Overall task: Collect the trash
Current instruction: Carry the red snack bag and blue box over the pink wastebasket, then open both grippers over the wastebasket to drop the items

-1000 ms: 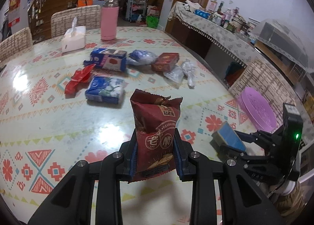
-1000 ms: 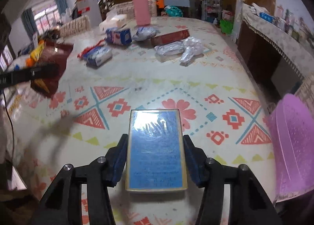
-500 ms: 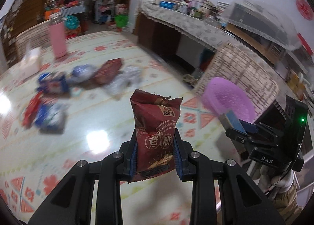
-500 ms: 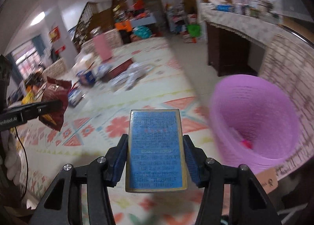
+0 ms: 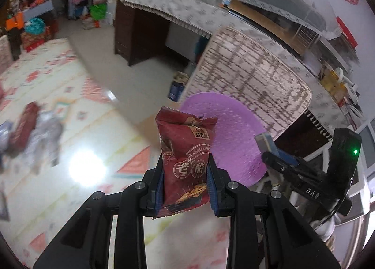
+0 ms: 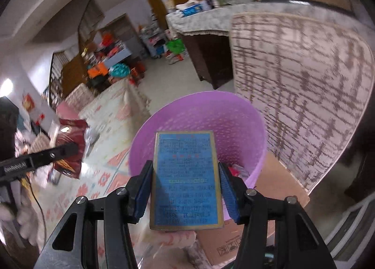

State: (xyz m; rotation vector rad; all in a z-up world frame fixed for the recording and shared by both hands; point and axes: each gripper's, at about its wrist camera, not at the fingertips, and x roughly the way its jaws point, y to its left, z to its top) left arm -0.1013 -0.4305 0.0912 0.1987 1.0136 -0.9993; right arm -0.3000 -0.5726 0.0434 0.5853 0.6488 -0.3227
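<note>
both grippers swung off worktop (image 5: 70,142) to round purple plastic bin (image 6: 199,114) | right gripper (image 6: 186,181) jaws pinching flat blue box (image 6: 186,175) over bin mouth | left gripper (image 5: 185,175) jaws clamped on dark-red snack packet (image 5: 185,151) near bin | drop looked next

White walls, pale tiled floor (image 5: 131,86), dark wooden sideboard (image 5: 138,34) under grey lace cloth, woven beige chair back (image 5: 246,76), cluttered far corner.
</note>
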